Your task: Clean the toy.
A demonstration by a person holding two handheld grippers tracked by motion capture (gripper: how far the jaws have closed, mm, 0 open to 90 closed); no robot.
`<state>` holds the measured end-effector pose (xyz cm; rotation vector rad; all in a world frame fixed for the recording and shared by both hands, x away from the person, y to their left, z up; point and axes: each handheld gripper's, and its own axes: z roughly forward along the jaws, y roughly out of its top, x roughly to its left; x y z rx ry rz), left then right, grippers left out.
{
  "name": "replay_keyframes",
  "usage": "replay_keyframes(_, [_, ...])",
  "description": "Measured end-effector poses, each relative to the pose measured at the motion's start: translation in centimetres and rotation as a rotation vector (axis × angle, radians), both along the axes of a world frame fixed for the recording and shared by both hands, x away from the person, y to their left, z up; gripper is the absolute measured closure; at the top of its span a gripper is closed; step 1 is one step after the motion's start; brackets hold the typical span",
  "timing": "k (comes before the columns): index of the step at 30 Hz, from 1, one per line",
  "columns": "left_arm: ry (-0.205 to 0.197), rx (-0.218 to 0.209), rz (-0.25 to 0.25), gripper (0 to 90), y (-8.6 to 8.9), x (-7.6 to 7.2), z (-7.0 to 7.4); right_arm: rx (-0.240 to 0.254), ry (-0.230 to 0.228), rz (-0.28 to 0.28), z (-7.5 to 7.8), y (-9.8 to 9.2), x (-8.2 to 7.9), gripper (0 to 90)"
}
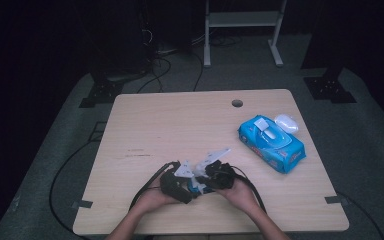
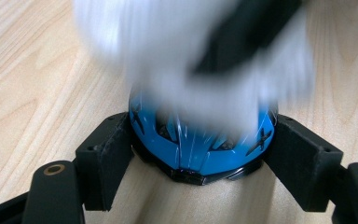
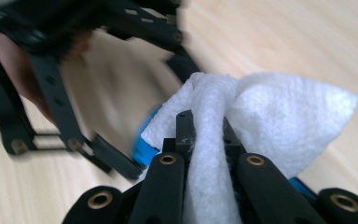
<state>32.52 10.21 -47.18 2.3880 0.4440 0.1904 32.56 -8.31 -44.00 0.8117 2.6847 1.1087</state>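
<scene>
A small blue and black toy car (image 2: 200, 149) sits clamped between the black pads (image 2: 107, 156) of my left gripper (image 2: 199, 161), just above the wooden table (image 2: 23, 70). My right gripper (image 3: 207, 135) is shut on a white wet wipe (image 3: 270, 116), and the wipe lies over the top of the car (image 3: 147, 149). In the left gripper view the wipe (image 2: 177, 65) is a white blur above the car. In the high view both grippers (image 1: 180, 186) (image 1: 209, 177) meet near the table's front edge, with the car (image 1: 198, 189) between them.
A blue pack of wet wipes (image 1: 271, 142) lies at the right of the table, its flap open, and a white oval lid (image 1: 286, 122) rests beside it. A cable hole (image 1: 237, 103) is near the far edge. Black cables trail from both grippers.
</scene>
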Motion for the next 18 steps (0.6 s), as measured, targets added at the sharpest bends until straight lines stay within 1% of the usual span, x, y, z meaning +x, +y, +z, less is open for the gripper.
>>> replay_keyframes(1, [0.004, -0.002, 0.001, 24.9, 0.0, 0.0, 0.0, 0.009, -0.004, -0.011, 0.2, -0.9, 0.1, 83.7])
replay_keyframes(2, [0.005, -0.005, -0.001, 24.9, 0.0, 0.0, 0.0, 0.027, 0.009, -0.027, 0.4, -1.8, 0.2, 83.7])
replay_keyframes(4, [0.006, -0.006, 0.001, 25.2, 0.0, 0.0, 0.0, 0.007, -0.013, -0.063, 0.8, -3.1, 0.4, 83.7])
replay_keyframes(6, [0.006, -0.006, 0.001, 25.2, 0.0, 0.0, 0.0, 0.021, -0.004, -0.08, 1.1, -3.8, 0.6, 83.7])
replay_keyframes(7, [0.006, -0.004, 0.0, 25.2, 0.0, 0.0, 0.0, 0.02, -0.009, -0.075, 1.1, -3.8, 0.6, 83.7])
replay_keyframes(8, [0.007, -0.002, 0.0, 25.2, 0.0, 0.0, 0.0, 0.029, -0.005, -0.068, 1.1, -3.6, 0.4, 83.7])
replay_keyframes(9, [0.007, -0.001, -0.001, 25.2, 0.0, 0.1, 0.0, 0.044, 0.003, -0.046, 1.0, -3.3, 0.2, 83.7])
replay_keyframes(10, [0.007, -0.001, -0.001, 25.2, 0.0, 0.1, 0.0, 0.043, 0.006, -0.023, 0.9, -2.8, -0.1, 83.7])
replay_keyframes(12, [0.007, -0.001, 0.0, 25.2, 0.0, 0.0, 0.0, 0.001, -0.012, 0.009, 0.6, -2.1, -0.7, 83.7])
replay_keyframes(14, [0.007, -0.002, -0.001, 25.2, 0.0, 0.0, 0.0, -0.005, -0.02, 0.006, 0.8, -2.6, -0.9, 83.6])
replay_keyframes(16, [0.007, 0.0, -0.006, 25.2, 0.0, 0.1, 0.0, 0.011, -0.018, -0.022, 1.3, -3.9, -0.9, 83.7])
replay_keyframes(18, [0.007, 0.0, -0.005, 25.2, 0.0, 0.1, 0.0, 0.026, -0.012, -0.042, 2.0, -5.6, -0.9, 83.7])
